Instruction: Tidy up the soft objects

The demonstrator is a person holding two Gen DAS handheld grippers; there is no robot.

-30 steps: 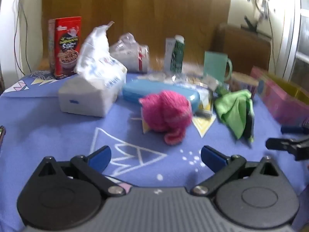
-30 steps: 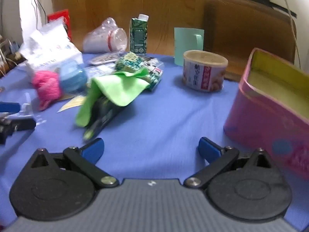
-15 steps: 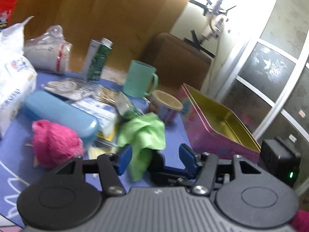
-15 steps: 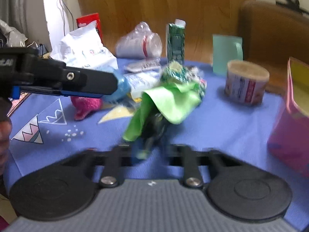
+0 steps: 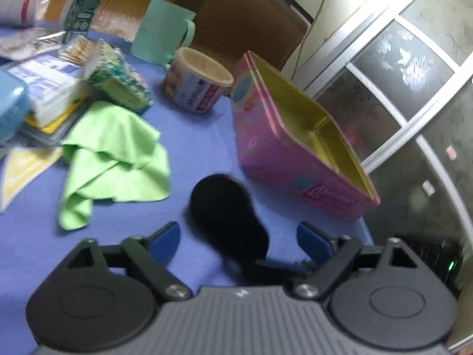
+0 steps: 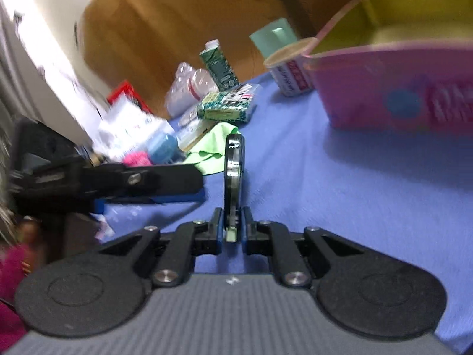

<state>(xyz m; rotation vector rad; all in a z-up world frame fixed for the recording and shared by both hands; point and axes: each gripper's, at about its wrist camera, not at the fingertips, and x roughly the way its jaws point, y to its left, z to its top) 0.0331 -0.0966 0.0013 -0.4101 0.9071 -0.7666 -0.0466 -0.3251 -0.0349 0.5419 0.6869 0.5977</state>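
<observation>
- Two blue-padded fingers of the left hand-held gripper [image 5: 239, 238] stand wide apart in the left wrist view and hold nothing. A dark flat oval object [image 5: 227, 216] hangs between them, above the blue-covered counter [image 5: 201, 145]; the pads do not touch it.
- Just left of that object, a green cloth [image 5: 115, 153] lies crumpled on the counter, its far edge against a heap of packets.
- To the right stands a pink tin [image 5: 295, 159], open at the top. Its yellow inside looks bare as far as the view reaches, and its near corner is hidden.
- Behind it are a lidded paper tub [image 5: 198, 80] and a teal mug [image 5: 159, 32]. The contents of both are out of sight.
- Seen from the right wrist, the right hand-held gripper [image 6: 233, 227] is clamped tight on the dark object, edge-on and upright. What the object is cannot be told through the blur.
- Off to the left in the same view, a pink yarn ball [image 6: 136, 158] sits beside a blue case [image 6: 162, 148], well apart from the tin.
- The step in hand appears to be a handover, or else carrying the dark object to the tin.
  - For a handover, the left pads should close flat on its broad faces before the right lets go.
  - For the tin, the object should clear the rim before release, since a thin upright piece could catch on the wall.
</observation>
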